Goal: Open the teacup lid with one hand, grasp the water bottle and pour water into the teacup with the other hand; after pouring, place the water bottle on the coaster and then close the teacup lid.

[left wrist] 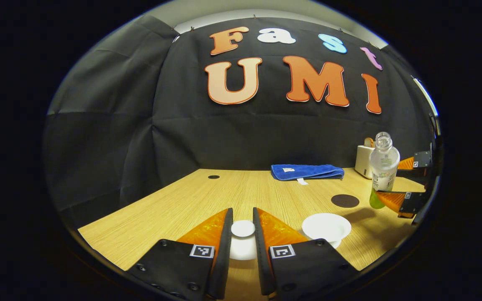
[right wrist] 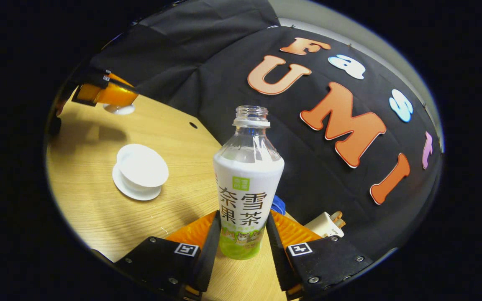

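My left gripper (left wrist: 242, 211) is shut on the knob of the white teacup lid (left wrist: 243, 234) and holds it off the table; in the right gripper view this gripper (right wrist: 108, 97) hangs at the far left with the lid (right wrist: 119, 109) under it. The open white teacup (left wrist: 326, 227) (right wrist: 142, 165) stands on its saucer (right wrist: 134, 191). My right gripper (right wrist: 243, 215) is shut on the lower part of the uncapped water bottle (right wrist: 247, 179). In the left gripper view the bottle (left wrist: 384, 165) is at the far right, just beyond the dark round coaster (left wrist: 344, 200).
A folded blue towel (left wrist: 307, 171) lies at the back of the wooden table (left wrist: 191, 200). A white box (left wrist: 363, 161) (right wrist: 325, 225) stands by the wall behind the bottle. A small dark hole (left wrist: 213, 177) marks the tabletop at the back left.
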Demonstrator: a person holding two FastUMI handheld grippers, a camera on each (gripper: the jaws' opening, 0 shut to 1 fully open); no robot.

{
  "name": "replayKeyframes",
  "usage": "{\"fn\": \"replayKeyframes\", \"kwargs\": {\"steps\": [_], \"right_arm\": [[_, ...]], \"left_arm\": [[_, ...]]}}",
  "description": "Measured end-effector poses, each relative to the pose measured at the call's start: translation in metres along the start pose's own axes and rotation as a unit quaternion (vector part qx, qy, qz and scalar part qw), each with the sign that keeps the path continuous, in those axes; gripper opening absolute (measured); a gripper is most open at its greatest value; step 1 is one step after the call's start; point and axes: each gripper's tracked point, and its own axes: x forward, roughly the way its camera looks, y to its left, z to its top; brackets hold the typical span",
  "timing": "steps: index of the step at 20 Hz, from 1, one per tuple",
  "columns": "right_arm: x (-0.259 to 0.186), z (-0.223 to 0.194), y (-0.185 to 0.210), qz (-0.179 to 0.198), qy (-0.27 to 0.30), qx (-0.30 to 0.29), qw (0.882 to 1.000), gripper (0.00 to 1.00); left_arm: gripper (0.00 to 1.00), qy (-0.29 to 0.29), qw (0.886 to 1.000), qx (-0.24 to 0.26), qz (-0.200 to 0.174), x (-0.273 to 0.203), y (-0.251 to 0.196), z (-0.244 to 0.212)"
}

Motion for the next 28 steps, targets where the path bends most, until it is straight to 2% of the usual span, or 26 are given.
{"fn": "replayKeyframes", "kwargs": {"steps": [5,10,15,19,24,27,28], "right_arm": [[0.006,-0.001,-0.001,-0.025,0.010,-0.088,0.996,0.63],[0.009,-0.002,-0.004,-0.036,0.014,-0.172,0.984,0.62],[0.009,0.001,-0.002,-0.056,0.003,-0.269,0.962,0.63],[0.012,0.005,-0.004,-0.062,-0.007,-0.315,0.947,0.62],[0.015,0.007,-0.009,-0.050,-0.015,-0.364,0.930,0.62],[0.015,0.009,-0.011,-0.069,-0.027,-0.403,0.912,0.62],[0.013,0.010,-0.011,-0.082,-0.034,-0.423,0.902,0.62]], "left_arm": [[0.34,0.001,1.000,-0.001,0.008,-0.002,0.010,-0.004],[0.34,0.000,1.000,0.002,0.012,-0.006,0.017,-0.007],[0.34,0.003,1.000,-0.001,0.015,-0.007,0.022,-0.011],[0.34,0.004,1.000,-0.005,0.015,-0.008,0.026,-0.012],[0.32,0.008,1.000,-0.011,0.015,-0.008,0.028,-0.016],[0.34,0.007,1.000,-0.012,0.016,-0.009,0.029,-0.017],[0.34,0.005,1.000,-0.014,0.016,-0.008,0.029,-0.016]]}}
